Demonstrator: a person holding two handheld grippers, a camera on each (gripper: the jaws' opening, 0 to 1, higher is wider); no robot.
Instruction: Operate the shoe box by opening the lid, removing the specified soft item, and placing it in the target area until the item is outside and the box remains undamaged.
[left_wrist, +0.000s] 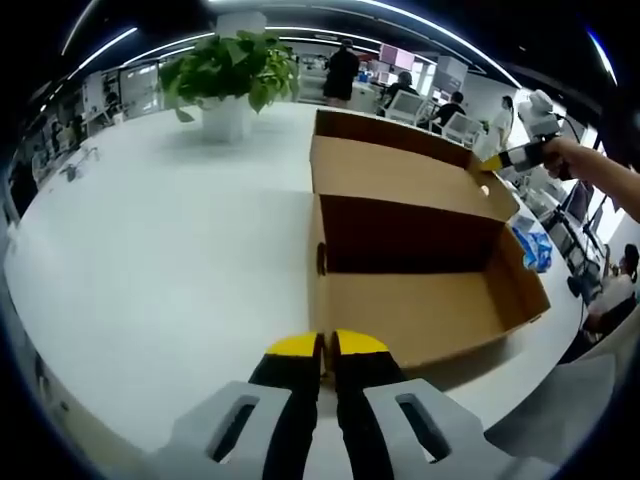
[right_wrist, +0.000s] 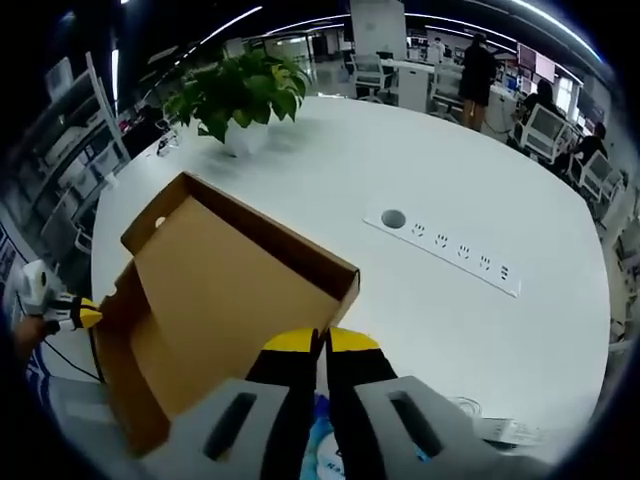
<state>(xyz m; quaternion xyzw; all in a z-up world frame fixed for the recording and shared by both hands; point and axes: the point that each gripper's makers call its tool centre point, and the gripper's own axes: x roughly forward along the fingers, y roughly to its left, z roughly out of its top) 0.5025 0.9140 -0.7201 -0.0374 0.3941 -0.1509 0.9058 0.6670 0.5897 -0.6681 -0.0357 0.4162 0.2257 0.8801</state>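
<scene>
Shoe box (left_wrist: 410, 270) lid open near table (left_wrist: 160, 250) edge; left gripper (left_wrist: 327, 345) and right gripper (right_wrist: 320, 340) both pressed together, wide bare tabletop around.

A: Box (right_wrist: 215, 290) w/ lid open on white surface (right_wrist: 440, 170)?
B: Yep. Right tool (right_wrist: 320, 345) tips together by its edge, blue-white item (right_wrist: 322, 450) under them. Plant (right_wrist: 240, 95) behind.

A broad white table (right_wrist: 470, 190) with a curved edge carries a potted plant (left_wrist: 232, 75) near its far edge and a recessed socket strip (right_wrist: 455, 250). Beyond it lie office desks, chairs (right_wrist: 545, 130), seated and standing people, and ceiling strip lights (left_wrist: 300, 35).
</scene>
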